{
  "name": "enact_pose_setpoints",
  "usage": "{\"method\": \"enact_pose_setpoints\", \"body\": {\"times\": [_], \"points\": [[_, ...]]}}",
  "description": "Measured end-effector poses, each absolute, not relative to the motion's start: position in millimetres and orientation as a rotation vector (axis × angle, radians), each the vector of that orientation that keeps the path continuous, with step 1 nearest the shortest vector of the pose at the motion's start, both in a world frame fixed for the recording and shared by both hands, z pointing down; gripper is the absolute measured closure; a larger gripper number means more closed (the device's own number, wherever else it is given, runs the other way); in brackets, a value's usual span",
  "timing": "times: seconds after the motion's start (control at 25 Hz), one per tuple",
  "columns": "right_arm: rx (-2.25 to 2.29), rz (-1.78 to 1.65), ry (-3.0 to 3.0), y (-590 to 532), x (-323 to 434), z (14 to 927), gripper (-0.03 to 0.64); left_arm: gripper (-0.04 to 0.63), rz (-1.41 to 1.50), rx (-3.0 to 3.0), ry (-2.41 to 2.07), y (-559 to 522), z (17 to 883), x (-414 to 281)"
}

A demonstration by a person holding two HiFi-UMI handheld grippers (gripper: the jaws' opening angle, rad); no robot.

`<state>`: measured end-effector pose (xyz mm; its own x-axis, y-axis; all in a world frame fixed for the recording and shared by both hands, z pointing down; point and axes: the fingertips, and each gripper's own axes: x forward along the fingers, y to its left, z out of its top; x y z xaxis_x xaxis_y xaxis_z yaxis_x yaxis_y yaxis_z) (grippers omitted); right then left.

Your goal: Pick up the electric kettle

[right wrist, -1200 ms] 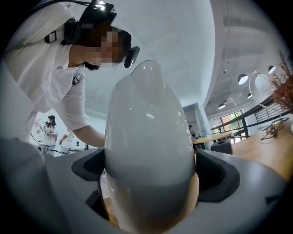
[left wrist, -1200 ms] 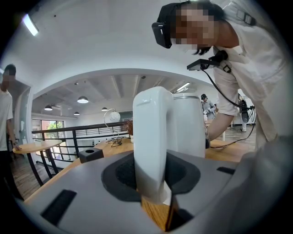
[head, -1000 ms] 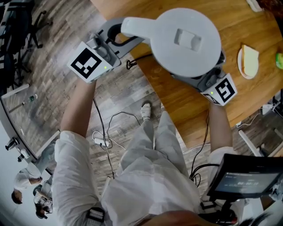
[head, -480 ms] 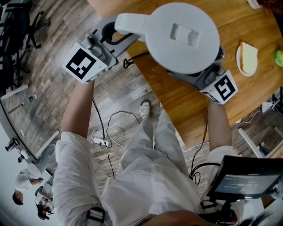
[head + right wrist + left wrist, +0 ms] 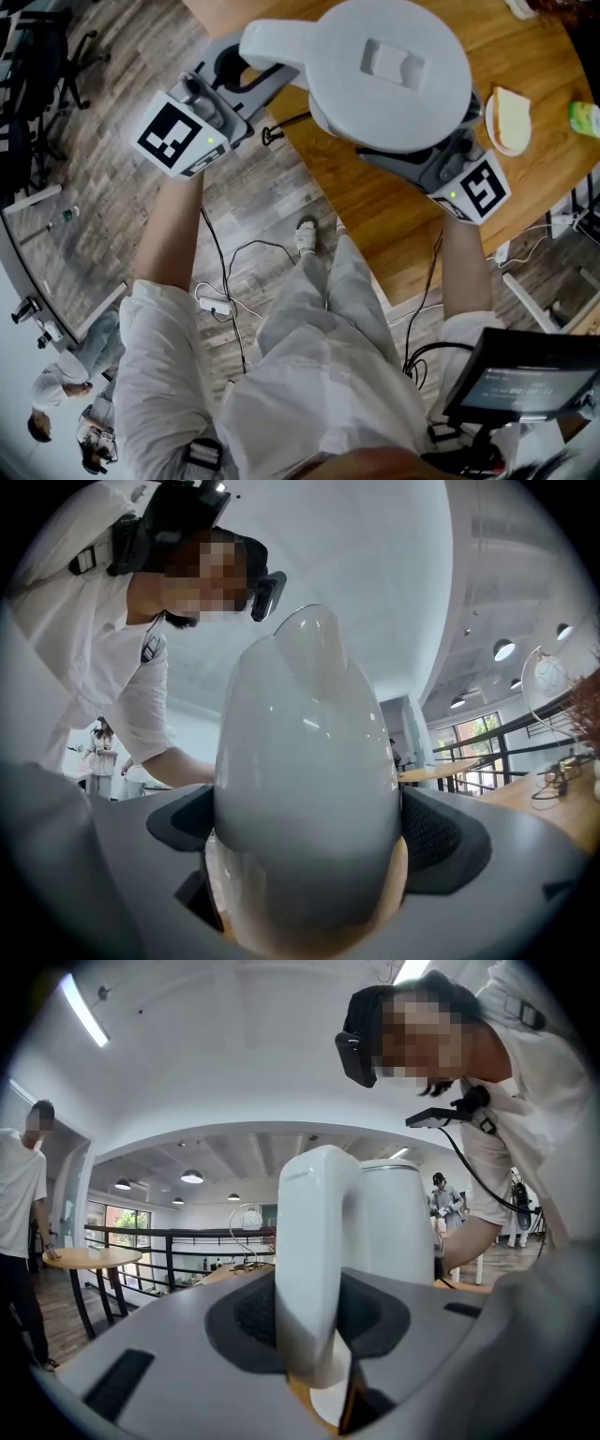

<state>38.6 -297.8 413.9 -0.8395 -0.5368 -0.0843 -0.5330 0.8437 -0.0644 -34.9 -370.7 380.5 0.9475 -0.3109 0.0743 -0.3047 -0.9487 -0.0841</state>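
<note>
My left gripper point(image 5: 314, 1330) pinching kettle point(image 5: 389, 75) handle point(image 5: 314, 1260); right gripper point(image 5: 309, 855) jaws wide, hugging kettle body, over wooden table point(image 5: 375, 216).

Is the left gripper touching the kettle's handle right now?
Touching. In the left gripper view, the left gripper has its jaws closed against both sides of the white kettle handle, with no gap.

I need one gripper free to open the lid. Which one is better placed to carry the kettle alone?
Probably the left gripper: its jaws are closed on the handle of the kettle. The right gripper only squeezes the smooth, rounded body.
</note>
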Motion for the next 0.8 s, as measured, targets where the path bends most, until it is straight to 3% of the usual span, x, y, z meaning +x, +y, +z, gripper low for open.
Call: {"method": "enact_pose_setpoints", "body": {"times": [0.8], "points": [[-1.002,-0.088,2.855,-170,67,245,0.037,0.48,-0.105,-3.055,0.398,-254,212,3]]}}
